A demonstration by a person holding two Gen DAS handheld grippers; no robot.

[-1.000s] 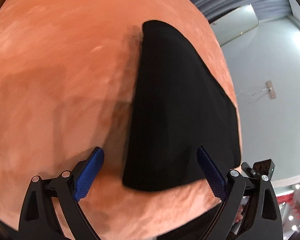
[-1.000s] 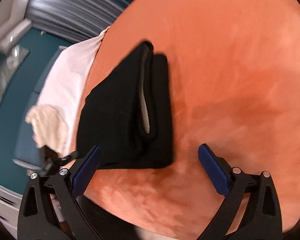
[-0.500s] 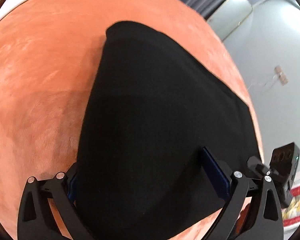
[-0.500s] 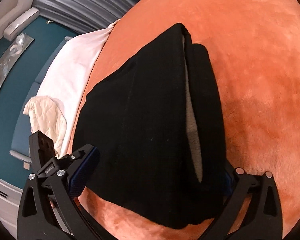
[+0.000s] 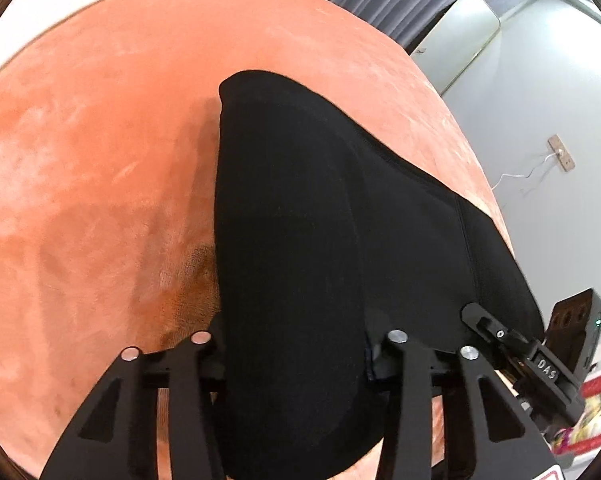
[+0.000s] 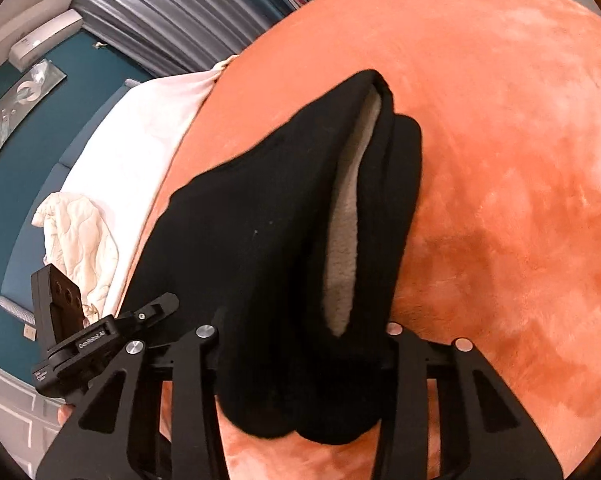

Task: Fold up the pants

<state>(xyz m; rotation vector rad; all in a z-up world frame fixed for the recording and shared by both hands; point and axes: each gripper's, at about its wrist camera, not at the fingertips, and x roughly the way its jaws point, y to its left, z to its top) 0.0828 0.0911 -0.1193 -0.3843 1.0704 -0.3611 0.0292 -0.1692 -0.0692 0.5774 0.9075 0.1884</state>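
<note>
both tools (image 5: 294, 360) (image 6: 300, 344) clamped on pants (image 5: 320, 220) at bottom centre; thick stack, uneven lift could spill layers onto orange bed (image 5: 100, 140)

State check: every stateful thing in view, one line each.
black pants: folded, layers stacked, pale lining showing at one open edge, near end gripped at both sides
left gripper: shut on black pants
right gripper: shut on black pants
white quilt: crumpled, beside the orange blanket
</note>
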